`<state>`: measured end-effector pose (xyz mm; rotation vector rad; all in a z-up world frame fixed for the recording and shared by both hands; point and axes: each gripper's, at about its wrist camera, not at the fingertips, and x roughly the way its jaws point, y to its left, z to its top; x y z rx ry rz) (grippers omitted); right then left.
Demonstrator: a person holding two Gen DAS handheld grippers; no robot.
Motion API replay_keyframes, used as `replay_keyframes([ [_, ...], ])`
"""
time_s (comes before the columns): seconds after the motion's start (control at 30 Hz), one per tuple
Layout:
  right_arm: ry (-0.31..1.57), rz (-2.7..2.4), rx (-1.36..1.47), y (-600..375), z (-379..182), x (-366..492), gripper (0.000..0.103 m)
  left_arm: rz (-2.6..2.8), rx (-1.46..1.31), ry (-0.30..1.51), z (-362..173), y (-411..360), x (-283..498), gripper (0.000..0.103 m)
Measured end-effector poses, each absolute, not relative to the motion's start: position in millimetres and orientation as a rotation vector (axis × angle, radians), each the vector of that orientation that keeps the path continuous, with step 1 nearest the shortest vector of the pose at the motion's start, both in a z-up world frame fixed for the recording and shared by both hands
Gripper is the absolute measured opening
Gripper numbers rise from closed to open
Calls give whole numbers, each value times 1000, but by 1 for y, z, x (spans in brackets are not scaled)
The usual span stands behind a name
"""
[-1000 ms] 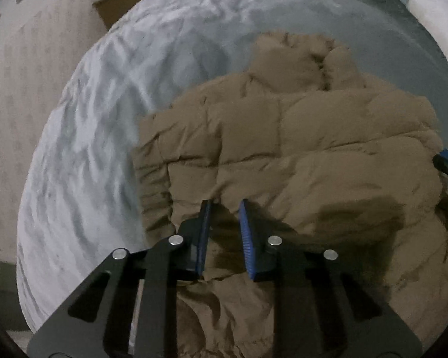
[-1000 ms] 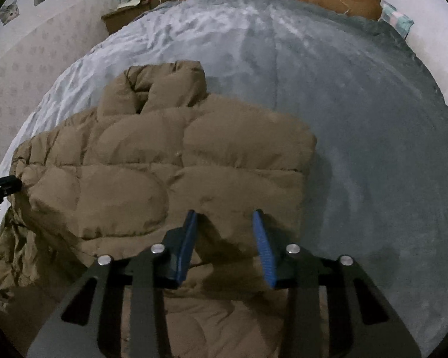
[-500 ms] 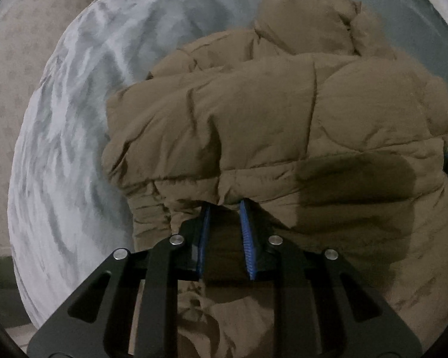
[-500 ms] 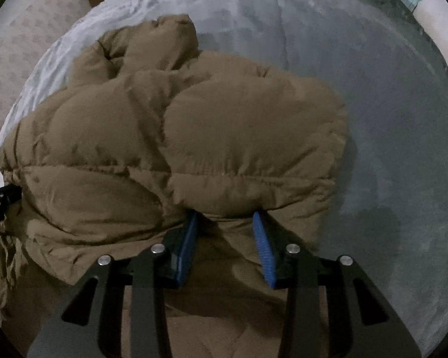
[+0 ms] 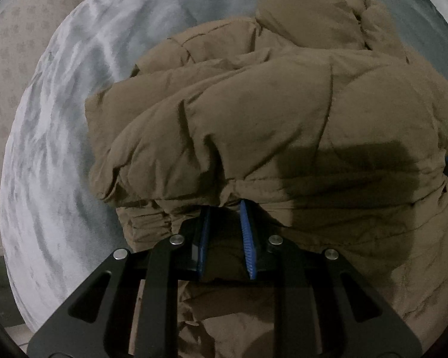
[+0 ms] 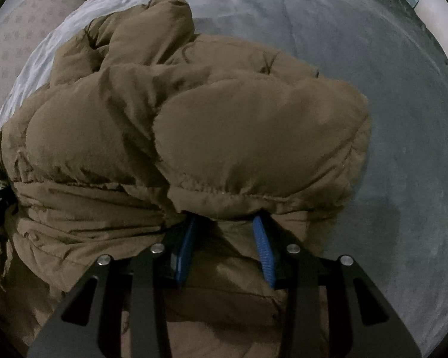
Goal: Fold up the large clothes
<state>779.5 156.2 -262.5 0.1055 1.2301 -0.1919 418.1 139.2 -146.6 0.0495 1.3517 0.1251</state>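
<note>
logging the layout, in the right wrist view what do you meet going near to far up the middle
right claw → gathered hem of the brown puffer jacket → its puffed body → jacket collar → grey bedspread

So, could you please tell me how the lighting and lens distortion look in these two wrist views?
Left wrist view: dim, with a dark shadow across the brown puffer jacket; the fisheye curves the grey bedspread. Right wrist view: equally dim, shadow under the jacket's lifted hem, black vignette at the corners.
</note>
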Motion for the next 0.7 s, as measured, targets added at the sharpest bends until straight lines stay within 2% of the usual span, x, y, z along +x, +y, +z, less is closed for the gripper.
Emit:
replay_keyframes([
  [0.1, 1208, -180, 130, 155, -253, 773, 41, 126, 30, 1331, -139, 152, 402, 22],
  [0.23, 1164, -149, 160, 153, -239, 759, 56, 118, 11, 1302, -127, 161, 389, 36],
  [0.3, 1139, -137, 146, 157, -231, 749, 60, 112, 8, 1286, -119, 162, 382, 55],
  [0.37, 1131, -137, 131, 160, -228, 740, 60, 107, 8, 1257, -110, 161, 371, 91],
  [0.4, 1127, -141, 121, 162, -227, 736, 60, 124, 32, 1225, -103, 159, 363, 94],
  [0.5, 1113, -150, 122, 161, -224, 726, 60, 113, 63, 1205, -98, 152, 346, 94],
  [0.63, 1103, -192, 149, 156, -223, 707, 74, 106, 46, 1187, -96, 145, 317, 97],
  [0.7, 1128, -216, 155, 152, -227, 698, 74, 73, -13, 1190, -100, 147, 298, 97],
])
